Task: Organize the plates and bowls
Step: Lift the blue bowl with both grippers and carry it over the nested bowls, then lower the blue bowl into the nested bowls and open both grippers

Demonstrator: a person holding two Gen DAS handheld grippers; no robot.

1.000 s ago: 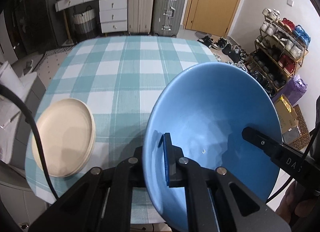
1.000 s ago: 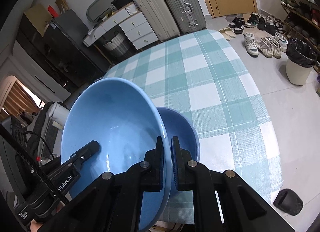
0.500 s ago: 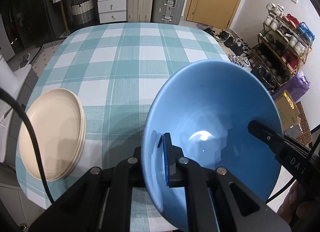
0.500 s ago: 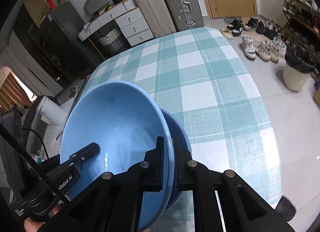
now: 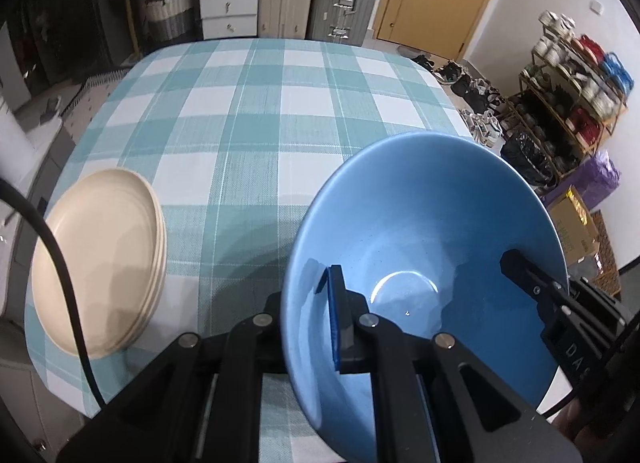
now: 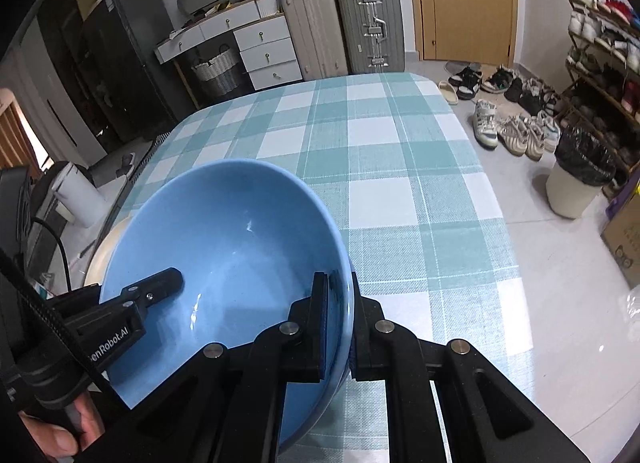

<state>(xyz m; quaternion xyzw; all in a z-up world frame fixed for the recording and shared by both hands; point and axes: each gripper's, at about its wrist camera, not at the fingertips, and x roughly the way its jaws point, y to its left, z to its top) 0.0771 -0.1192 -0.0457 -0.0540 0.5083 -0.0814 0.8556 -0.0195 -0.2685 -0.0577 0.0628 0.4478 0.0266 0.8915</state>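
In the left wrist view, the left tongs (image 5: 308, 315) pinch the near-left rim of a blue bowl (image 5: 424, 247), one finger inside the bowl and the other outside against its wall. The bowl is tilted, its mouth facing up and toward the camera, over the near right corner of the table (image 5: 256, 111), which carries a teal-and-white checked cloth. The right tongs (image 5: 532, 279) reach in from the right and grip the opposite rim. A stack of cream plates (image 5: 100, 267) lies flat by the near left edge of the table, well apart from the bowl. In the right wrist view, the right tongs (image 6: 340, 315) clamp the bowl's (image 6: 224, 239) right rim, one pad inside and the other outside. The left tongs (image 6: 160, 283) hold the far rim at the left, one finger lying inside the bowl. A sliver of the cream plates (image 6: 108, 243) shows behind the bowl's left side. Whether the bowl touches the cloth cannot be told.
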